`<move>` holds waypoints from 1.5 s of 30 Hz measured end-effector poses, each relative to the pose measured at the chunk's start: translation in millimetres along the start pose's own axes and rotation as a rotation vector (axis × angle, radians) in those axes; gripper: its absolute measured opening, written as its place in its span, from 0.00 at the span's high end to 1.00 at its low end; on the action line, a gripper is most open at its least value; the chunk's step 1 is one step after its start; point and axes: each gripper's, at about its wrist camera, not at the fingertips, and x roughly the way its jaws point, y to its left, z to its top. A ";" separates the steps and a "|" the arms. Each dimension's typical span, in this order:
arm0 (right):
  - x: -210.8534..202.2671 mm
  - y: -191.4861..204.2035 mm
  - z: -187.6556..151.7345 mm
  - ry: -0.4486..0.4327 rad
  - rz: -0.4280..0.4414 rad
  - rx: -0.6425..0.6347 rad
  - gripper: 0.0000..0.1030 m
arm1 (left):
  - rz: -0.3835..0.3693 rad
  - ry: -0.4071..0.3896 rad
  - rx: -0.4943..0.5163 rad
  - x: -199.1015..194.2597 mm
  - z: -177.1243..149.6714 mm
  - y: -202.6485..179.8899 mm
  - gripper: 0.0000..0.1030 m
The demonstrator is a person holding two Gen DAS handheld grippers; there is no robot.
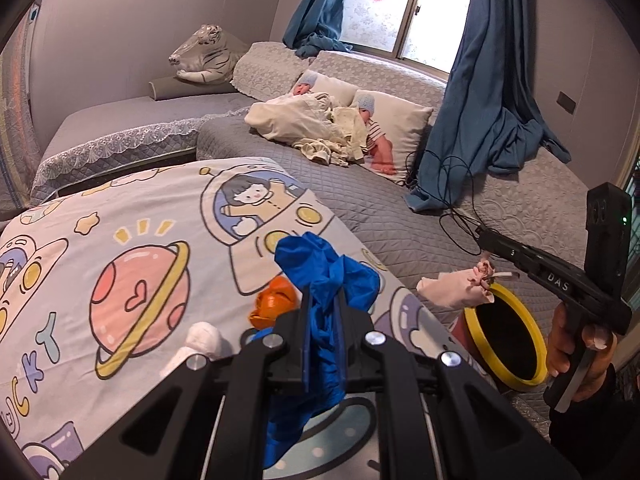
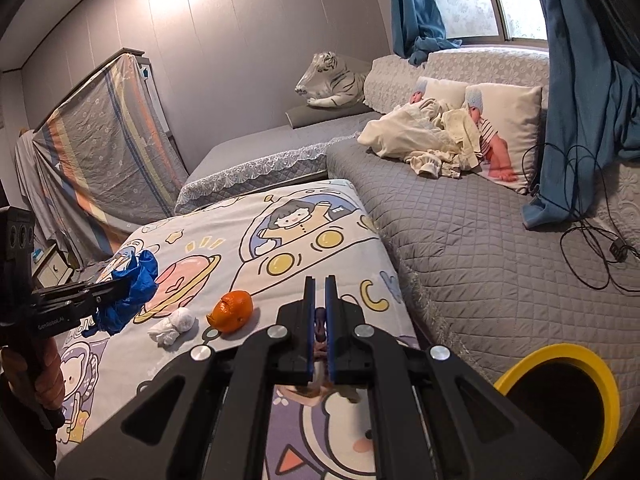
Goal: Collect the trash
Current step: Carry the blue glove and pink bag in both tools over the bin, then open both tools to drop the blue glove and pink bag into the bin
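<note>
My left gripper (image 1: 323,300) is shut on a crumpled blue glove (image 1: 326,268) and holds it above the cartoon-print bedsheet (image 1: 152,208); it also shows in the right wrist view (image 2: 120,286) with the glove (image 2: 132,284). My right gripper (image 2: 319,286) is shut on a small beige cloth pouch (image 1: 460,286), which hangs just above the yellow-rimmed bin (image 1: 506,336); from the left wrist view the gripper (image 1: 486,250) pinches the pouch's tied neck. An orange peel (image 2: 232,310) and a white paper wad (image 2: 174,326) lie on the sheet.
The yellow-rimmed bin (image 2: 560,400) stands on the floor beside the bed corner. A grey quilted sofa (image 2: 480,248) with pillows, dolls, a plush tiger (image 2: 336,80) and black cables (image 2: 592,248) lies behind. Blue curtains (image 1: 480,100) hang down onto it.
</note>
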 end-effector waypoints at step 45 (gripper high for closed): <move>-98.6 -217.5 -70.7 0.000 -0.351 0.248 0.96 | -0.333 0.068 0.429 104.6 -16.9 -289.2 0.91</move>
